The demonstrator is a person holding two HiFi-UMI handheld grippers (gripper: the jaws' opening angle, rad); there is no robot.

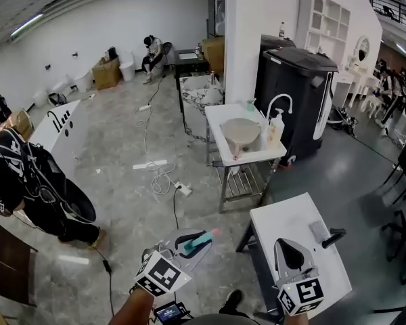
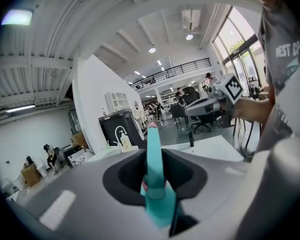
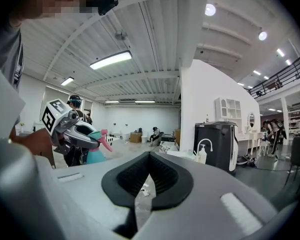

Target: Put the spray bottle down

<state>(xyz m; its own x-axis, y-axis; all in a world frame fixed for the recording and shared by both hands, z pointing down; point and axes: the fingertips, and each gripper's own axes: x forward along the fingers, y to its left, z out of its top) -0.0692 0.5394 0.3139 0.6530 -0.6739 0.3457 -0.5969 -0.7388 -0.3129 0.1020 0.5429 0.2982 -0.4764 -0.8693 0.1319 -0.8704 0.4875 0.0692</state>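
Clamping spray bottle (image 2: 153, 144), left claw (image 2: 157, 176); shirt (image 2: 290, 54) "WEST"

Left gripper (image 2: 156, 179) seen along its own jaws, at 6 o'clock: grey shells and black pads are clamped on the teal spray bottle (image 2: 153, 149), whose pink nozzle tip points toward 12 o'clock. At 3 o'clock, a hand (image 2: 250, 109) holds the right gripper (image 2: 191, 110), which carries its marker cube (image 2: 233, 87). A white table (image 2: 210, 145) lies at 4 o'clock. The person's grey shirt (image 2: 285, 79) fills the rim at 2 o'clock. A black cabinet (image 2: 115, 129) stands at 9 o'clock, near centre. Far off at 8 o'clock are a seated person (image 2: 51, 155) and a cardboard box (image 2: 30, 174).
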